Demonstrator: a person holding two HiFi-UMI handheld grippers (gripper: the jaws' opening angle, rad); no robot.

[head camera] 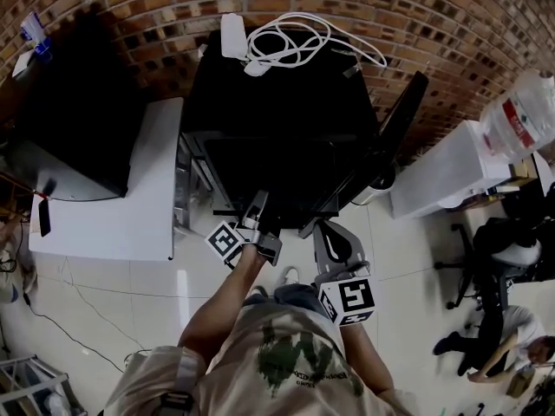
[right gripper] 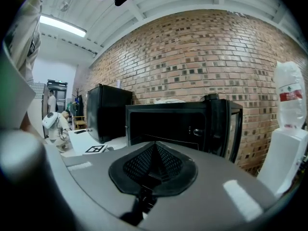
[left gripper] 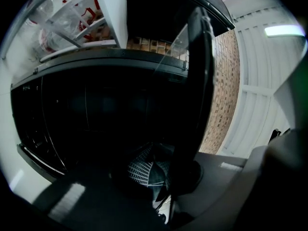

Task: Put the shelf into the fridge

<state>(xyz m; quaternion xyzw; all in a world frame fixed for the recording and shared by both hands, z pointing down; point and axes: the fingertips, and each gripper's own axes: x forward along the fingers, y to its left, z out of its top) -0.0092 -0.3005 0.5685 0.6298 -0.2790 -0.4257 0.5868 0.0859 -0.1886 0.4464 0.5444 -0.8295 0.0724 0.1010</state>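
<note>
A black fridge (head camera: 277,102) stands against the brick wall with its door (head camera: 395,133) swung open to the right. My left gripper (head camera: 257,215) reaches into the dark front opening. In the left gripper view its jaws (left gripper: 154,170) are shut on a thin dark panel with a clear pane, the shelf (left gripper: 195,81), seen edge-on in front of the fridge interior. In the head view the shelf is lost in the dark opening. My right gripper (head camera: 334,241) hangs just in front of the fridge (right gripper: 168,124), shut (right gripper: 154,160) with nothing in it, facing the open door (right gripper: 226,129).
A white cable (head camera: 295,42) lies coiled on the fridge top. At the left, a white table (head camera: 121,224) carries a black box (head camera: 78,120). A water bottle (head camera: 520,111) stands at the right. An office chair (head camera: 486,258) and a seated person (head camera: 512,336) are at the lower right.
</note>
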